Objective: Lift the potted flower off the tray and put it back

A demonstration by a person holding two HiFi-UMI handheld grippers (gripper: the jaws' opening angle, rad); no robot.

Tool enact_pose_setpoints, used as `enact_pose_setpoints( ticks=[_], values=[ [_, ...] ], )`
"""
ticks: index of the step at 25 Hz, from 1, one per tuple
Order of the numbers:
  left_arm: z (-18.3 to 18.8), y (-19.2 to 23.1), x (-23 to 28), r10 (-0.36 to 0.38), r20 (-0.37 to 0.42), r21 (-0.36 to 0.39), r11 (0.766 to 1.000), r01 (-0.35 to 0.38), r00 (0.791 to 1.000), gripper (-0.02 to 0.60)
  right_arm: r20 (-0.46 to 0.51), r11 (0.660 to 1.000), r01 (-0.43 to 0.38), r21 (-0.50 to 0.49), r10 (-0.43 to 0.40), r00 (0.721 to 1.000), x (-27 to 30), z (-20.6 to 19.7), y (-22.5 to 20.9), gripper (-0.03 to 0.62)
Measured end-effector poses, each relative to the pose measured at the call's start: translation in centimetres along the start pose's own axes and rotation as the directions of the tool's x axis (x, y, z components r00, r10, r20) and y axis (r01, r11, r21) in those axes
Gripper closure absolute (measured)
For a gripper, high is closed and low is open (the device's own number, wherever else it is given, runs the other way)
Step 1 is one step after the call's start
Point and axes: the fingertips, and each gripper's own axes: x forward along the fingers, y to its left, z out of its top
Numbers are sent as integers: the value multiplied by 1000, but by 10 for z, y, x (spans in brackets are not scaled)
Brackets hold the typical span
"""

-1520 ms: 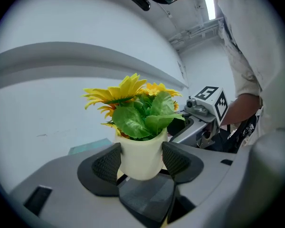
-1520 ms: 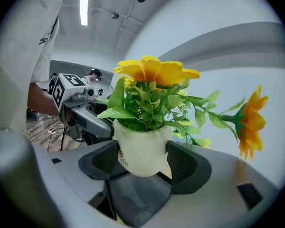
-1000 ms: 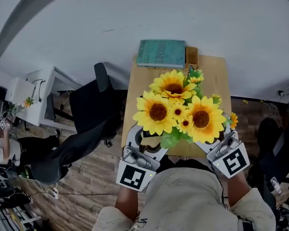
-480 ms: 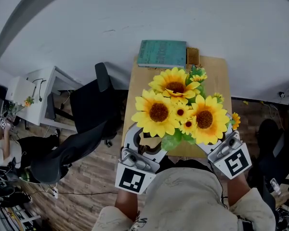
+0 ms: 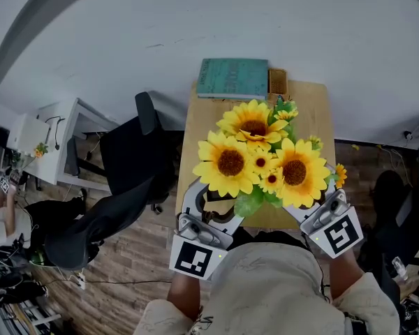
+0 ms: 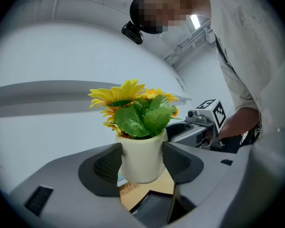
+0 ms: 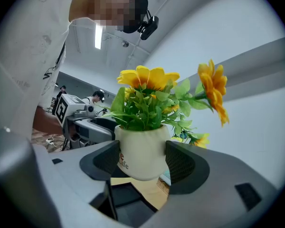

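**Operator:** What do the fingers [image 6: 107,164] of the left gripper [image 6: 141,161] hold?

**Technician:** Both pads press the white pot [image 6: 141,148] from opposite sides, low on its wall. The right gripper [image 7: 142,161] closes its own fingers on the same pot from the other side. Two opposed grips likely serve to keep the top-heavy load from tipping.

**Operator:** Where is the pot?

**Technician:** It is upright between the two grippers, above the wooden counter [image 5: 195,128]. Its rounded base shows free beneath the pads. A dark edge below it is probably the tray [image 6: 152,207], so the pot appears lifted clear.

**Operator:** Why grip the pot rather than the plant?

**Technician:** The sunflowers [image 5: 255,162] spread wide and hide the pot in the head view, and their stems would likely bend. A book [image 5: 234,77] lies at the counter's far end, well apart.
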Motion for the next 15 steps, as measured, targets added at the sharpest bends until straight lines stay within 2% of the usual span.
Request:
enact_pose_setpoints(
  ticks=[5, 9, 12, 15],
  values=[
    [-4, -2, 2, -14, -17, -21, 1000, 14, 1000, 305, -42, 1000, 8, 7, -8, 999, -1, -5, 1, 273],
    [-35, -2, 13, -22, -56, -55, 998, 19, 998, 305, -97, 999, 3, 32, 0, 995, 5, -40, -2, 275],
    [-60, -7, 17, -32, -106, -115, 993, 19, 994, 307, -184, 997, 16, 73, -2, 983, 4, -68, 0, 275],
    [-104, -13, 24, -54, -175, -214, 977, 16, 983, 307, -236, 992, 23, 123, 6, 972, 8, -109, 2, 275]
  ],
)
